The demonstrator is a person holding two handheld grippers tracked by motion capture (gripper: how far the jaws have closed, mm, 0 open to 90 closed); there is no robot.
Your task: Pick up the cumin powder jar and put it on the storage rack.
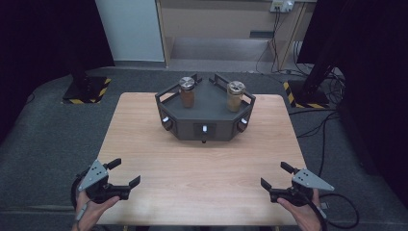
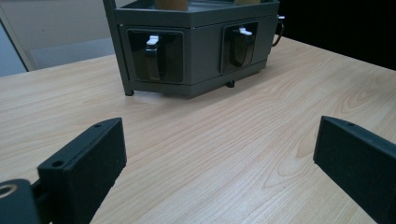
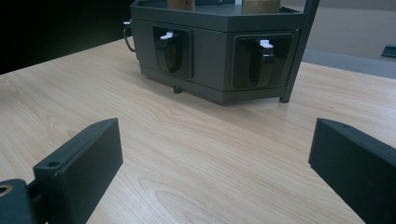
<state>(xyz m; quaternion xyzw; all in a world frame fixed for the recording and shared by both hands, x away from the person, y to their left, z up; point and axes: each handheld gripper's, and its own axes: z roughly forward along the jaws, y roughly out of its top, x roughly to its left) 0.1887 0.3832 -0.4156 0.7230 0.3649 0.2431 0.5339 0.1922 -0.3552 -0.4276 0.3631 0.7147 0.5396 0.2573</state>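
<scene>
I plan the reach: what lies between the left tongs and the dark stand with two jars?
Only bare wooden table lies between the open left tongs and the stand, in the high view.

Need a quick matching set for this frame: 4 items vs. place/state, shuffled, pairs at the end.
Items:
1. left tool
2. right tool
3. darker jar
4. paler jar

Place/state:
A. on the grey stand, right side
B. open, near left corner of the table
C. on the stand, left side
D. open, near right corner of the table

Pairs: 1-B, 2-D, 3-C, 4-A
</scene>
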